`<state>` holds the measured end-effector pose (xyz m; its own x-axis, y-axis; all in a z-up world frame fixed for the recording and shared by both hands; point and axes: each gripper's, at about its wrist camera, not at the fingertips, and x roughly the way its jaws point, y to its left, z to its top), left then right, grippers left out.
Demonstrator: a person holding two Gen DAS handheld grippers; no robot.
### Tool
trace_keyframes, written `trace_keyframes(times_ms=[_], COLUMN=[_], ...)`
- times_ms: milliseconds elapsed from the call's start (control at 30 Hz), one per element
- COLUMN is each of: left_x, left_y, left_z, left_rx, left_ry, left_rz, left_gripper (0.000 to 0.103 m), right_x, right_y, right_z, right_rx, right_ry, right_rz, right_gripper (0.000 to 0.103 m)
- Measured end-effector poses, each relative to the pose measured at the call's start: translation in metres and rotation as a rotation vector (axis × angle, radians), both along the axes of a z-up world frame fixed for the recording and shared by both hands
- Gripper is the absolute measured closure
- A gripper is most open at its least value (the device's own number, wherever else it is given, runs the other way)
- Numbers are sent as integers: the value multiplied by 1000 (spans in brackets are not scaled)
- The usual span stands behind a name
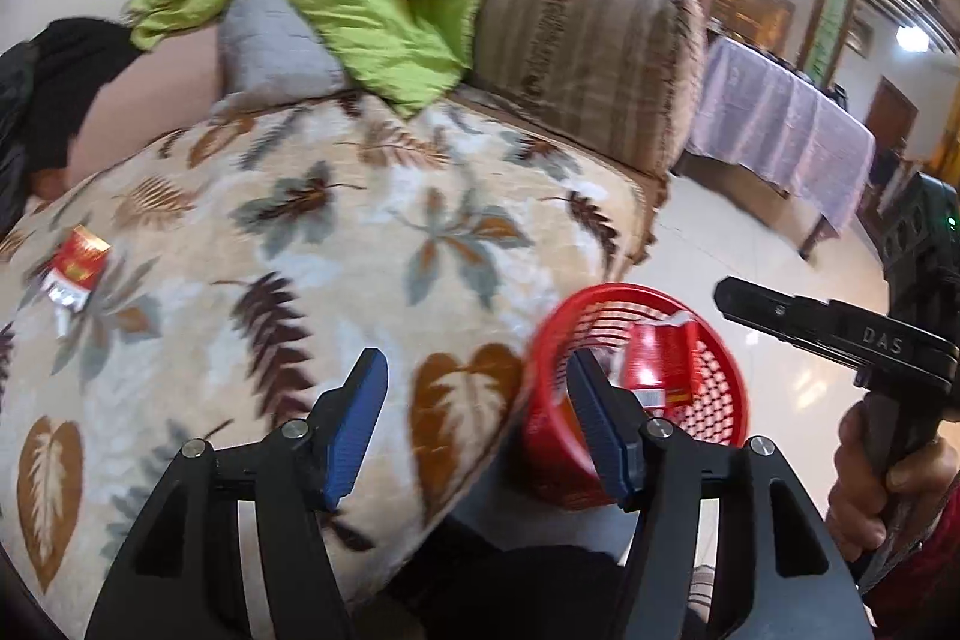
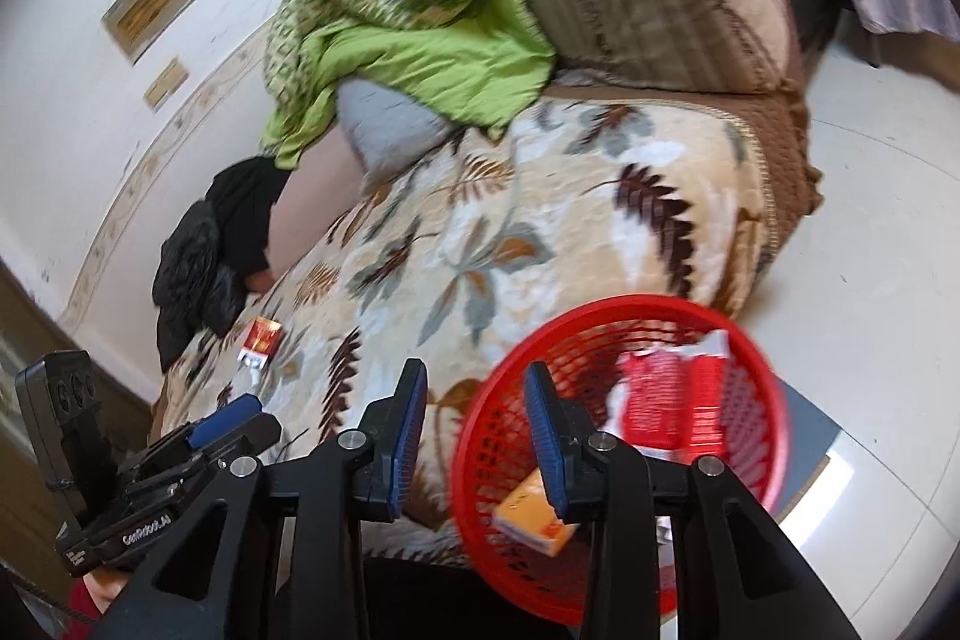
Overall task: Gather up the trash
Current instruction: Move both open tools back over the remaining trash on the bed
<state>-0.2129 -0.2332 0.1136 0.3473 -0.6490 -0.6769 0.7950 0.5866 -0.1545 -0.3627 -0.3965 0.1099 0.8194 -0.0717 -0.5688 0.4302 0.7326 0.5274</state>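
Observation:
A red mesh basket (image 1: 549, 436) (image 2: 600, 307) stands on the floor against the sofa's front edge. Inside it lie a crumpled red wrapper (image 1: 657, 358) (image 2: 672, 394) and a small orange box (image 2: 531, 517). A red cigarette pack (image 1: 78, 268) (image 2: 261, 337) lies on the leaf-patterned blanket (image 1: 336, 244) (image 2: 540, 232), far to the left of both grippers. My left gripper (image 1: 477, 361) is open over the blanket's edge, nothing between its blue pads. My right gripper (image 2: 475, 369) is open too, one finger in front of the basket's rim, holding nothing.
A green quilt (image 1: 360, 10), a grey pillow (image 1: 270, 46) and black clothes (image 1: 54, 88) are piled at the sofa's back. A padded armrest (image 1: 588, 58) closes the right end. A table with a lilac cloth (image 1: 780, 118) stands on the white tile floor (image 1: 720, 244).

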Motion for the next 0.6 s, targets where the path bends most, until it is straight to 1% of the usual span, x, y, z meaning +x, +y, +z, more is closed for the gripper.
trace_keyframes(times_ms=[33, 233, 300, 467, 533, 600], left_x=[5, 39, 53, 83, 97, 109], left_y=[8, 56, 77, 125, 146, 165], left_z=[0, 0, -1, -11, -16, -22], left_rx=[-4, -23, -33, -29, -31, -27], left_ry=[-1, -13, -11, -4, 6, 11], left_rz=[21, 159, 219, 366, 433, 494], left_gripper=[42, 42, 42, 42, 42, 42], right_x=[8, 49, 64, 106, 126, 147], right_y=[6, 39, 50, 80, 92, 105], right_z=[1, 8, 10, 14, 14, 12], right_rx=[-5, -16, -24, -48, -46, -36], right_ry=[3, 13, 22, 35, 43, 55], right_rz=[17, 120, 154, 239, 277, 310], right_gripper=[61, 60, 59, 53, 48, 47])
